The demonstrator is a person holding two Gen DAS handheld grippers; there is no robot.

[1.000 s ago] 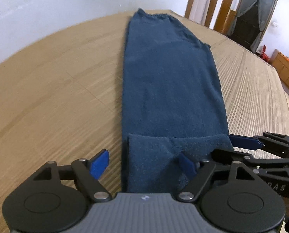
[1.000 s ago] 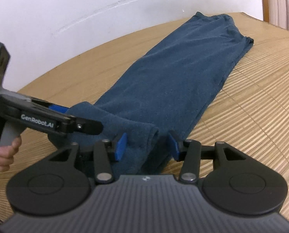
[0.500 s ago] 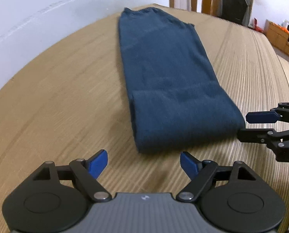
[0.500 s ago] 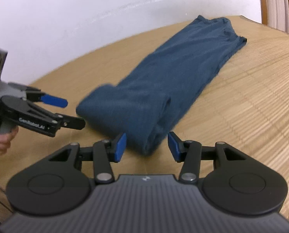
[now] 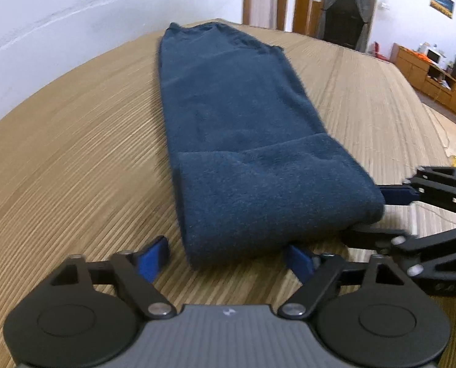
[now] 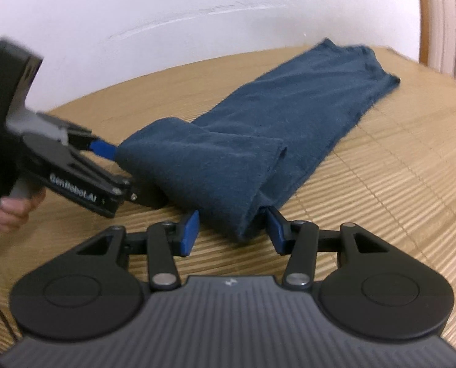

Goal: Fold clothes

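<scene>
Nearest in the left wrist view, the left gripper [image 5: 226,259] stands wide, its blue pads on either side of the near left corner of the garment [image 5: 243,128] and not pressing on the cloth. In the right wrist view the right gripper [image 6: 232,230] is also spread, with the near right corner of the same folded end sitting between its pads; whether either pad touches the fabric cannot be made out. A hand [image 6: 12,211] grips the handle of the left tool at the edge of that view.

The garment, a dark blue fleecy piece, lies flat on the desk [image 5: 68,153]. Its near end is doubled back on itself into a thick band with a rounded edge facing the grippers. From that band its long axis runs straight away from both grippers toward the wall [image 5: 74,9], and the far end lies single and flat near the desk's far edge.

So the fold edge lies crosswise just ahead, one corner at each gripper, and neither arm is clearly nearer. Judging by this, any further fold would carry the near band forward along the long axis, both corners travelling evenly so the band stays square. The blur at the edges makes finer contact hard to read.
</scene>
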